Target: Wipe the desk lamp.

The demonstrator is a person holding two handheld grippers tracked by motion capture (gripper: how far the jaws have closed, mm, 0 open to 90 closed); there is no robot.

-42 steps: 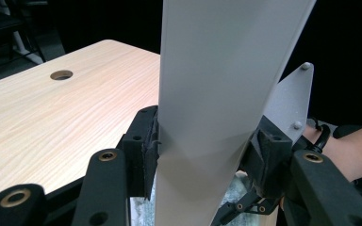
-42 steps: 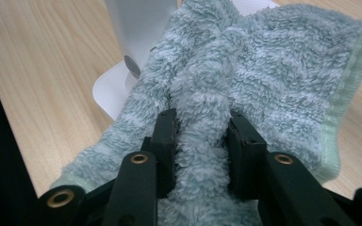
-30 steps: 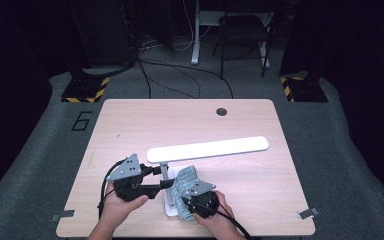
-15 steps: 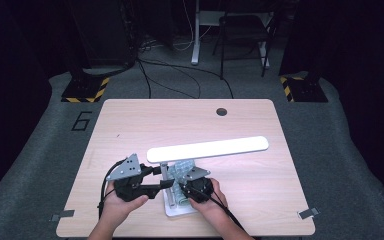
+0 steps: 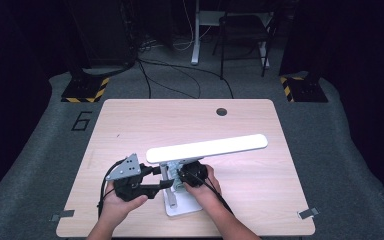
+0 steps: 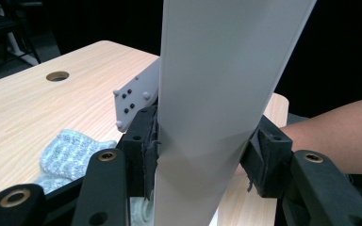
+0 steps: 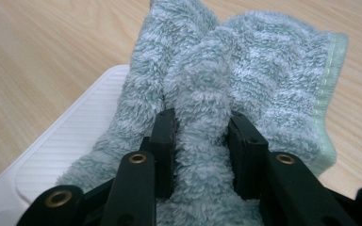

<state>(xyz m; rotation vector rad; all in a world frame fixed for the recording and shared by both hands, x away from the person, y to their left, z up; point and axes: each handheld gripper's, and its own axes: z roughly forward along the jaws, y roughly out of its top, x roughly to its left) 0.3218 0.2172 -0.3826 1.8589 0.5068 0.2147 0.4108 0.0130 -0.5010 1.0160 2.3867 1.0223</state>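
Right hand-held gripper (image 7: 197, 136) clamps pale-blue towel (image 7: 245, 70) fold on lamp base (image 7: 70, 146); towel long axis toward 12 o'clock. Left hand-held gripper (image 6: 202, 155) grips lamp arm (image 6: 217, 94).

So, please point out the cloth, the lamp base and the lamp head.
cloth (image 7: 245, 61), right gripper view, on its fluffy upper fold.
lamp base (image 7: 70, 146), right gripper view, on its ribbed white top.
lamp head (image 5: 207, 148), high view, mid-bar.

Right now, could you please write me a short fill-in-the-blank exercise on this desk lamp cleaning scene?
1. The left tool is clamped on the lamp's white ____.
2. The right tool pinches a pale green ____.
3. The towel lies partly on the lamp's ribbed white ____.

Missing words: arm; towel; base
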